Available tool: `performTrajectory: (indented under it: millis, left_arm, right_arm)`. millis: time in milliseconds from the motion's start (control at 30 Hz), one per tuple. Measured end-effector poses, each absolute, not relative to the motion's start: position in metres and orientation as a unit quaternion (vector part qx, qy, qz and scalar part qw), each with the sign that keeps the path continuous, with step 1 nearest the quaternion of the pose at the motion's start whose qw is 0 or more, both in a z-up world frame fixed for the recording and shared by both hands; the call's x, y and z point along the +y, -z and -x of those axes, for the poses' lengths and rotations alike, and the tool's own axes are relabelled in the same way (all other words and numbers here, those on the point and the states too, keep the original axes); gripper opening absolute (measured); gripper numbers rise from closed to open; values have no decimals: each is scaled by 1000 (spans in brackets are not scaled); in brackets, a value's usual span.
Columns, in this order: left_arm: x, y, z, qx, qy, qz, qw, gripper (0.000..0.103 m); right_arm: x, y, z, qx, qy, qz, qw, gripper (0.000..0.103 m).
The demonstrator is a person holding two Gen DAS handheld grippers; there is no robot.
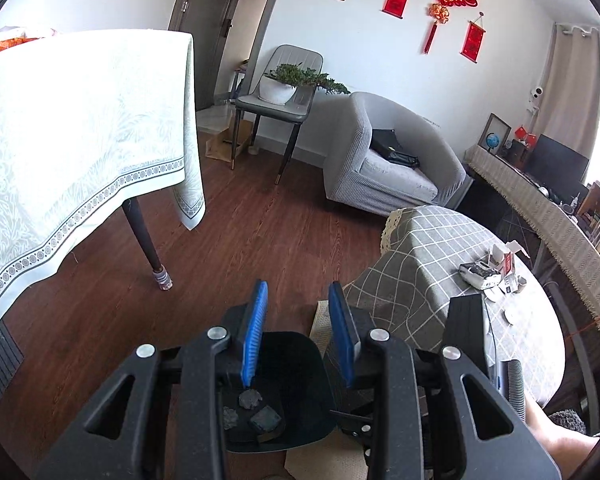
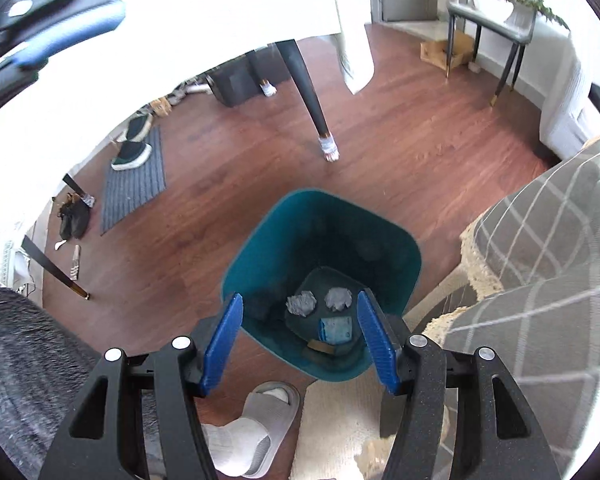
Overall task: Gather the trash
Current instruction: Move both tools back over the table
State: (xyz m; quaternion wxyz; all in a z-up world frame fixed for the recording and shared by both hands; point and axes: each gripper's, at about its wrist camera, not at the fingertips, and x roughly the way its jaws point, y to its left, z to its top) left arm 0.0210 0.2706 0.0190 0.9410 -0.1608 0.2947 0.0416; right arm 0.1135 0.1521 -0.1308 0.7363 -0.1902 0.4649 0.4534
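Teal bin upright on floor; crumpled paper wads inside.

A dark wooden floor carries a teal trash bin, standing upright beside a cream rug. Two crumpled paper balls and a pale blue packet lie on the bin's bottom. A grey striped mat with shoes lies further off.
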Motion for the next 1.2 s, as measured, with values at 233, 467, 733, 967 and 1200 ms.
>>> performTrajectory:
  millis: [233,467,733,967,1200]
  left_arm:
    - [254,-34,-28,279,-34,159,947,38]
    - [220,-42,-42,276,-9,153,949,47]
    - [167,-47,-58,282,29,132,950,56]
    - [132,-44,-70,290,55,131,947,59]
    - [96,-39,-84,302,79,115,943,61]
  right_arm:
    - [118,81,-106,416,-458,164,768,60]
    - [66,48,-118,393,-429,136,802,57]
    - [2,34,-139,382,-387,106,833,55]
    - [-49,27,-156,376,-348,90,854,54]
    - [-92,23,-164,368,-310,96,871,54]
